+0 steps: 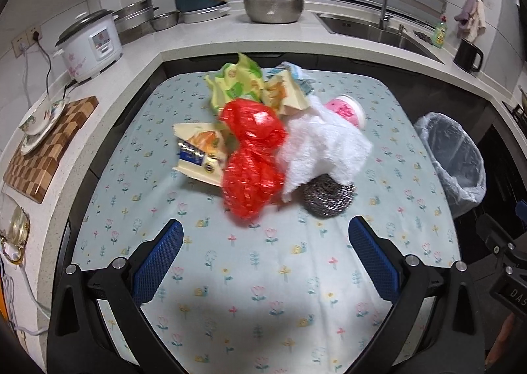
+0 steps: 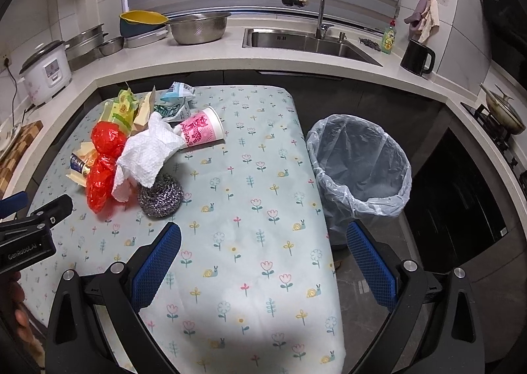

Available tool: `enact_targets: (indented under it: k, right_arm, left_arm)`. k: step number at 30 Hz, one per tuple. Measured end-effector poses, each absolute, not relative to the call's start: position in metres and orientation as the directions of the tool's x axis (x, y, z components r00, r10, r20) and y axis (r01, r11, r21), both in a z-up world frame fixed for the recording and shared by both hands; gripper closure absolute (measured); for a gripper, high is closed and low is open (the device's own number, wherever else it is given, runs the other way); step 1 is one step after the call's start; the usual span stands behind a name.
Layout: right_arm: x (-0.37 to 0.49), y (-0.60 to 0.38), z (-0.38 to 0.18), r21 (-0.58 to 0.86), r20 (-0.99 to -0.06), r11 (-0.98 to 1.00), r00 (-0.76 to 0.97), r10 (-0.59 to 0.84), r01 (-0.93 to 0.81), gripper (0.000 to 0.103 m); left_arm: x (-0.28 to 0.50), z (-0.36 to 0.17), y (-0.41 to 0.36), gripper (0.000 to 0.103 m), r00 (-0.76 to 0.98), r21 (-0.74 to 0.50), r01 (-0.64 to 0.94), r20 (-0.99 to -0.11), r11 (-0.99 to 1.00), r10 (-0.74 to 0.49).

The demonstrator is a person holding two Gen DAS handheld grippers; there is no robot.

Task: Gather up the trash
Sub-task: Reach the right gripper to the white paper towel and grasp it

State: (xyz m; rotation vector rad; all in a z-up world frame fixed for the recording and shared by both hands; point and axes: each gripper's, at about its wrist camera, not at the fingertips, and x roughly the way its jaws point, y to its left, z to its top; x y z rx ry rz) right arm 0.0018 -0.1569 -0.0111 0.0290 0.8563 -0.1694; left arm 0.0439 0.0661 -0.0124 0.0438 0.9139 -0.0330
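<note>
A heap of trash lies on the flowered tablecloth (image 1: 230,275): a red plastic bag (image 1: 252,159) (image 2: 103,163), crumpled white paper towel (image 1: 324,146) (image 2: 148,153), a steel scouring ball (image 1: 329,197) (image 2: 160,197), a pink paper cup (image 1: 347,110) (image 2: 201,128) on its side, and yellow, green and blue wrappers (image 1: 237,82) (image 2: 126,107). My left gripper (image 1: 265,257) hovers open just short of the red bag and scourer. My right gripper (image 2: 263,258) is open over the table's right edge, next to the lined bin (image 2: 359,166) (image 1: 451,163). Both hold nothing.
A counter wraps around the table with a rice cooker (image 1: 89,44), steel bowls (image 1: 273,6), a sink (image 2: 309,43), a black kettle (image 2: 418,56) and a checkered cutting board (image 1: 49,146). A wok on the stove (image 2: 504,110) stands at far right. The bin is on the floor right of the table.
</note>
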Motion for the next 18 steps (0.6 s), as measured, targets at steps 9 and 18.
enact_targets:
  k: [9, 18]
  right_arm:
    - [0.057, -0.107, -0.023, 0.023, -0.757, 0.997, 0.652, -0.03, 0.072, 0.018]
    - [0.111, -0.05, -0.04, 0.027, -0.766, 0.999, 0.641, 0.039, -0.029, 0.049]
  left_arm:
    - [0.074, -0.029, 0.111, 0.007, 0.589, 0.02, -0.002, -0.808, 1.0, 0.018]
    - [0.099, -0.043, 0.136, 0.007, 0.573, 0.017, -0.01, -0.82, 1.0, 0.02]
